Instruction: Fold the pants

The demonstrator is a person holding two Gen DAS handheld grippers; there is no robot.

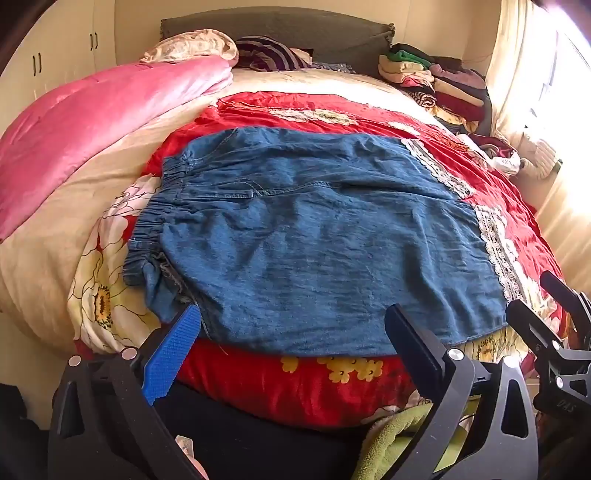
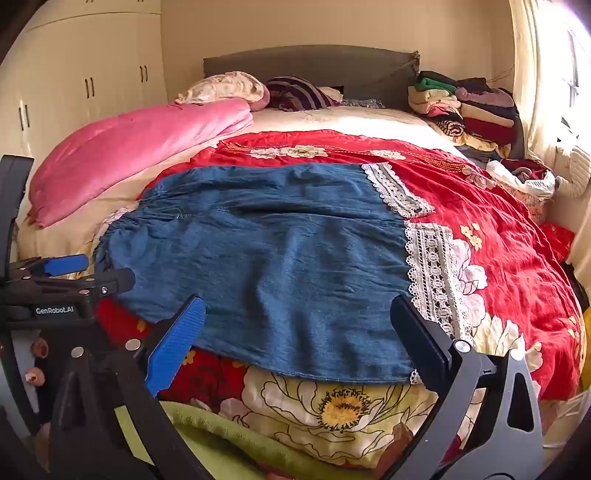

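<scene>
Blue denim pants lie flat across the red floral bedspread, elastic waistband at the left, white lace leg hems at the right. They also show in the right wrist view, with the lace hems at the right. My left gripper is open and empty, hovering at the pants' near edge towards the waistband end. My right gripper is open and empty, at the near edge towards the hem end. Each gripper shows at the side of the other's view.
A pink quilt lies along the left of the bed. Pillows sit by the headboard. A stack of folded clothes stands at the back right. Wardrobe doors are at the left, a bright window at the right. A green towel hangs below.
</scene>
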